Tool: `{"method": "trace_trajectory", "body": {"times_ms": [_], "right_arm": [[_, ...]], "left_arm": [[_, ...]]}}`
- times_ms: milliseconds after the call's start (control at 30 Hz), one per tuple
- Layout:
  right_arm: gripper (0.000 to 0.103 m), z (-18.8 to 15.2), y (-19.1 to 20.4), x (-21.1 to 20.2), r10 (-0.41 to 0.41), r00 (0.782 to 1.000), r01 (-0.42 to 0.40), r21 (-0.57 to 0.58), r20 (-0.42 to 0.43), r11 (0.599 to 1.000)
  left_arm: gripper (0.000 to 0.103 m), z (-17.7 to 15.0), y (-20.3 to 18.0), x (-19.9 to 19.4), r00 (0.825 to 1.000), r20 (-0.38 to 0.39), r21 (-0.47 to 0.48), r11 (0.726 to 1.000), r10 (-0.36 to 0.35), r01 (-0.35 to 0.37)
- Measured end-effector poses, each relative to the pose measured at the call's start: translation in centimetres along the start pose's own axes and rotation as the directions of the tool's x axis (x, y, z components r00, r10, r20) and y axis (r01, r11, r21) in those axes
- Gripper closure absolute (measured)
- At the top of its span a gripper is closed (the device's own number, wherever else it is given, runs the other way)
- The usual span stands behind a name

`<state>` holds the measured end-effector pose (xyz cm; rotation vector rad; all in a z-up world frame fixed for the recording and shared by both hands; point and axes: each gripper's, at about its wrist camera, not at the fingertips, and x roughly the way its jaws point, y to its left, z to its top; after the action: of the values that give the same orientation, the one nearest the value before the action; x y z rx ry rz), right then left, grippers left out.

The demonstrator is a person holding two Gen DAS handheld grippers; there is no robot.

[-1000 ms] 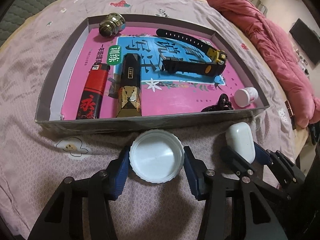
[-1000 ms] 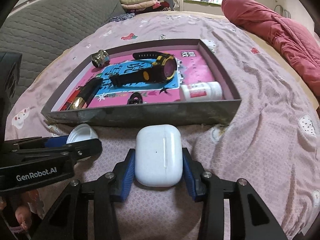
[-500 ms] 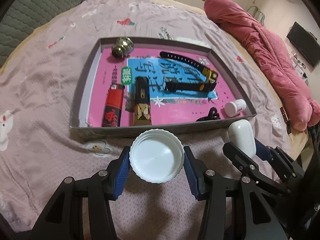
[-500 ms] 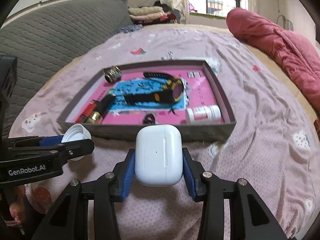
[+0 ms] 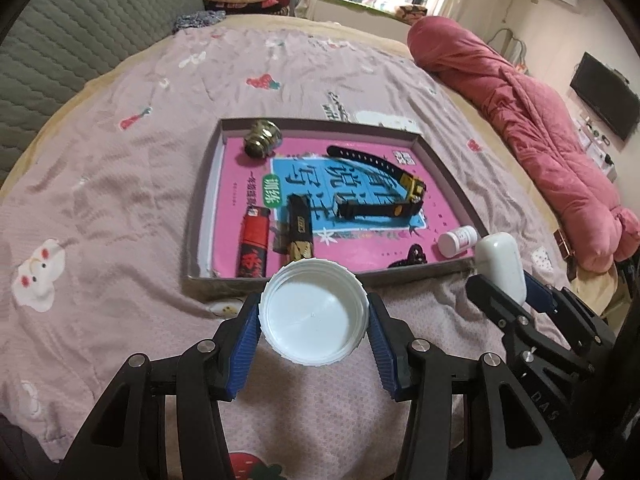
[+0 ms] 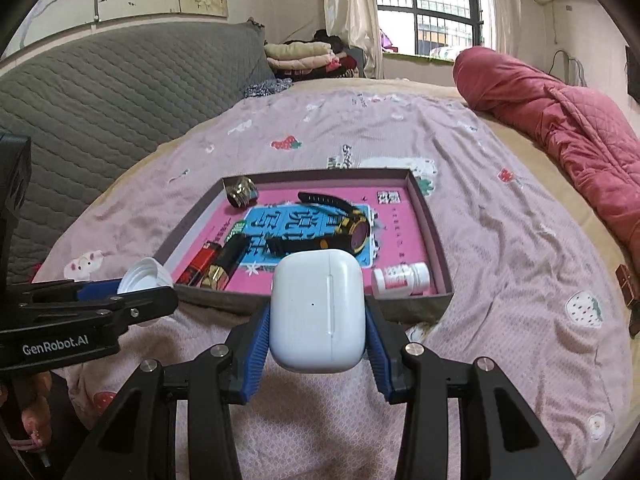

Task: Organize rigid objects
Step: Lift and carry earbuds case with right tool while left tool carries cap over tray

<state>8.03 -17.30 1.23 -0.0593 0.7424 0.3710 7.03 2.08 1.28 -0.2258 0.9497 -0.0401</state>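
Between the blue pads of the left claw (image 5: 314, 318) a white bottle cap (image 5: 314, 312) is pinched by its ribbed rim, hollow side turned up toward the camera. The right claw (image 6: 318, 320) is closed on a white earbud case (image 6: 318, 310), gripped across its narrow sides with the lid seam facing the lens. Both items are carried clear of the pink bedsheet (image 5: 120, 208), probably so that they can be lifted over the wall of the shallow tray (image 5: 202, 216), which lies ahead of both claws and just beyond their tips.

Ahead of the left claw, inside the tray, a red lighter (image 5: 253, 246) and a black-and-gold lighter (image 5: 299, 234) are laid side by side; a black watch (image 5: 380, 192) is seen farther ahead and to the right, a metal knob (image 5: 262, 142) at the far left corner, a small white pill bottle (image 5: 458, 240) at the near right corner. Free floor is judged to remain along the tray's right side.

A small black item (image 5: 414, 256) beside the pill bottle cannot be identified. The near ends of both lighters are partly covered by the cap, and the tray's near wall is cut by the case in the right view.
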Motion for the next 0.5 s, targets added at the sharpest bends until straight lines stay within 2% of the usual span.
{"method": "trace_trajectory", "body": {"times_ms": [500], "right_arm": [[0.059,1.9,-0.5,-1.8,-0.004,0.998,0.005,-0.012,0.062,1.000]], "left_arm": [[0.051,1.7,2.0,-1.9,0.998,0.062,-0.034,0.999,0.027,-0.025]]}}
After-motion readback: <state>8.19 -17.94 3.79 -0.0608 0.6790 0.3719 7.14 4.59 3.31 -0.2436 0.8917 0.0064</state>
